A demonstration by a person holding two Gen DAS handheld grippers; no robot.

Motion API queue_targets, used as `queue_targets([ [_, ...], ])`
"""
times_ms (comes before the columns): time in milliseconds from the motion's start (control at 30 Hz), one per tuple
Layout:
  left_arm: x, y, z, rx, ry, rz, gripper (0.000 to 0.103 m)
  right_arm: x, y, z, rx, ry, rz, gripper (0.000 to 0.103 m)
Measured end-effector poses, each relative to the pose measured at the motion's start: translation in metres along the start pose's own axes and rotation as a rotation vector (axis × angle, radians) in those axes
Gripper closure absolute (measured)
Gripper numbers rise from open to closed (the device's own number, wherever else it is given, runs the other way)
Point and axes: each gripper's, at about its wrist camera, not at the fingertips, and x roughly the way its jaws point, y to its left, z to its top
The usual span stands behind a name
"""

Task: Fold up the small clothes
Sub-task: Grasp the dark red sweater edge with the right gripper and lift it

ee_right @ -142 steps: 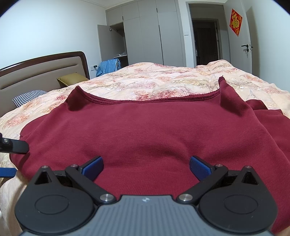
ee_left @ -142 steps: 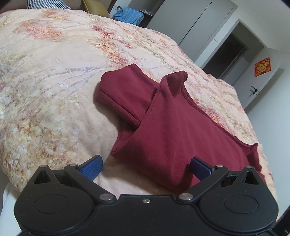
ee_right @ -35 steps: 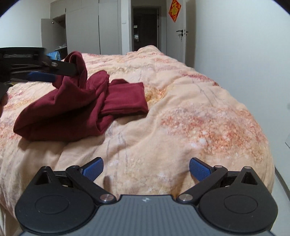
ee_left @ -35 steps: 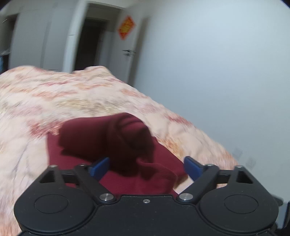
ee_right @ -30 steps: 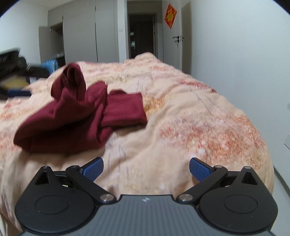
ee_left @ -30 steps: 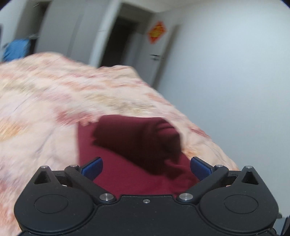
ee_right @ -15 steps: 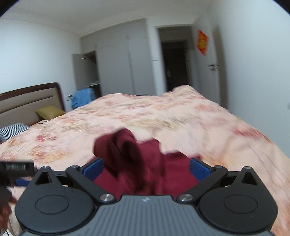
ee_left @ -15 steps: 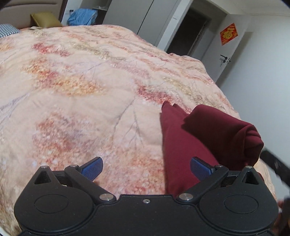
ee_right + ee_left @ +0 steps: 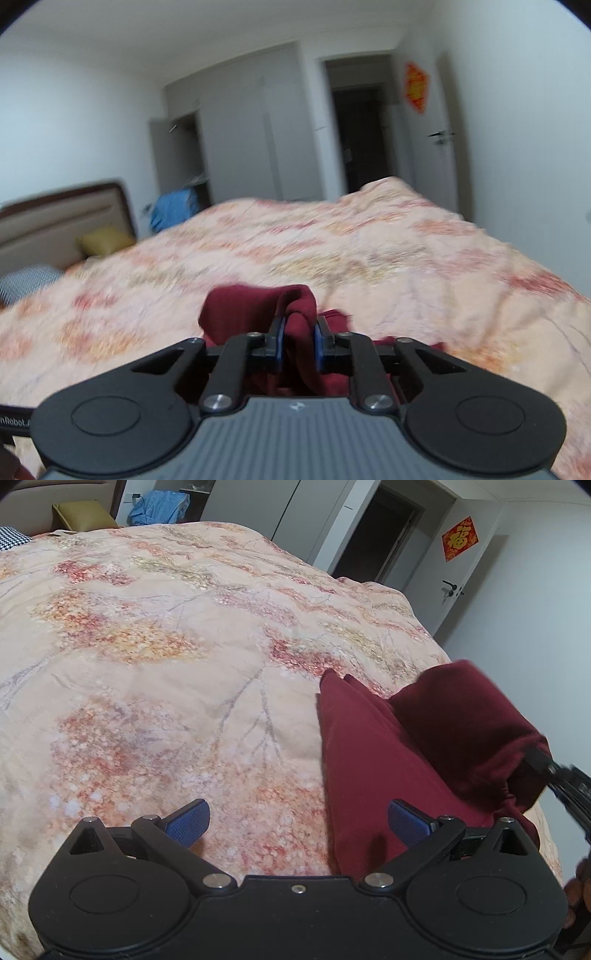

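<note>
Your right gripper [image 9: 297, 341] is pinched tight on a bunched fold of the maroon garment [image 9: 295, 325]; the blue pads [image 9: 277, 345] squeeze the cloth from both sides and a lump of fabric humps up just past the fingertips. The right wrist view is motion-blurred, so finer detail of the grip is unclear. In the left wrist view the same gripper [image 9: 554, 771] comes in from the right edge, its tip buried in the rolled top layer of the garment.

Your left gripper [image 9: 298, 818] is spread wide and holds nothing. Its right pad [image 9: 408, 821] sits over the garment's near edge; whether it touches is not clear. Its left pad [image 9: 188, 821] is over bare quilt.

The garment [image 9: 369, 768] lies near the foot-end corner of the bed, on the side nearest the door: a flat lower layer with a pointed corner aimed up the bed, and a thick rolled layer lifted above it.

The floral quilt [image 9: 166, 657] covers the bed. At the head end: yellow cushion [image 9: 79, 515], checked pillow [image 9: 11, 541], blue cloth [image 9: 160, 507]. A red decoration [image 9: 460, 538] hangs on the door.
</note>
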Motion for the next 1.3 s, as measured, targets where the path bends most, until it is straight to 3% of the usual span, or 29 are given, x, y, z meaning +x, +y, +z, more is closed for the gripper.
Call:
queue_targets([
  [100, 0.005, -0.003, -0.003, 0.005, 0.016, -0.011, 0.001, -0.016, -0.035, -0.008, 0.151, -0.023, -0.058, 0.086],
  [200, 0.009, -0.006, -0.007, 0.013, 0.032, -0.017, 0.001, -0.025, -0.067, -0.026, 0.265, 0.010, -0.116, 0.086],
  [333, 0.012, -0.009, -0.010, 0.022, 0.046, -0.018, 0.001, -0.030, -0.090, -0.050, 0.303, 0.067, -0.169, 0.086],
  [467, 0.013, -0.010, -0.011, 0.027, 0.051, -0.014, 0.001, -0.040, -0.097, -0.060, 0.325, 0.065, -0.178, 0.084],
  [567, 0.014, -0.010, -0.012, 0.031, 0.058, -0.010, 0.001, -0.041, -0.093, -0.053, 0.317, 0.049, -0.147, 0.059],
  [633, 0.015, -0.010, -0.013, 0.034, 0.061, -0.007, 0.001, -0.039, -0.088, -0.046, 0.320, 0.048, -0.109, 0.036],
  [800, 0.015, -0.009, -0.014, 0.035, 0.063, -0.007, 0.001, -0.035, -0.071, -0.049, 0.371, 0.089, 0.006, 0.032],
  [900, 0.014, -0.009, -0.014, 0.034, 0.064, -0.009, 0.001, -0.038, -0.054, -0.058, 0.369, 0.107, 0.064, 0.035],
  [967, 0.013, -0.008, -0.014, 0.031, 0.064, -0.011, 0.001, -0.039, -0.041, -0.061, 0.343, 0.118, 0.096, 0.046],
  [1033, 0.012, -0.007, -0.014, 0.029, 0.062, -0.011, 0.001, -0.040, -0.031, -0.061, 0.292, 0.131, 0.106, 0.073],
  [1100, 0.012, -0.007, -0.014, 0.029, 0.062, -0.012, 0.001, -0.040, -0.023, -0.061, 0.232, 0.137, 0.076, 0.088],
  [1300, 0.011, -0.006, -0.013, 0.033, 0.065, -0.019, 0.001, -0.054, -0.032, -0.065, 0.214, 0.136, 0.046, 0.094],
])
